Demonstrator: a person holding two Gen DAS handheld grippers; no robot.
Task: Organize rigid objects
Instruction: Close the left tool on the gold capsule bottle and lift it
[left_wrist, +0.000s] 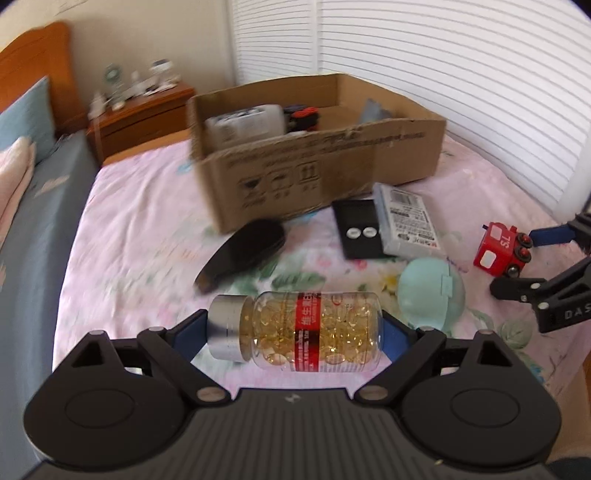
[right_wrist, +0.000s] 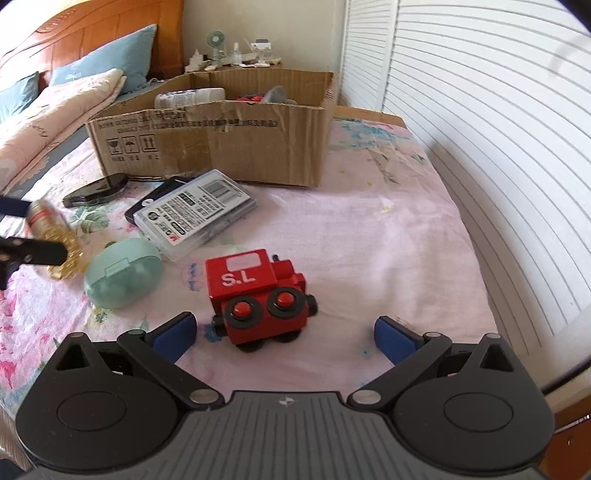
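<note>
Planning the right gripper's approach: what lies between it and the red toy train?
Nothing: only bare pink bedsheet between the open right gripper and the toy train, seen in the right wrist view.

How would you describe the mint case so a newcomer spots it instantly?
Start at the cardboard box on the bed. In front lies a clear plastic case; the mint case sits just past its near corner. It alone is rounded and pale green.

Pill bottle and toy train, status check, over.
Left claw shut on pill bottle, lifted. Right claw open, toy train between fingers. Box ahead.
</note>
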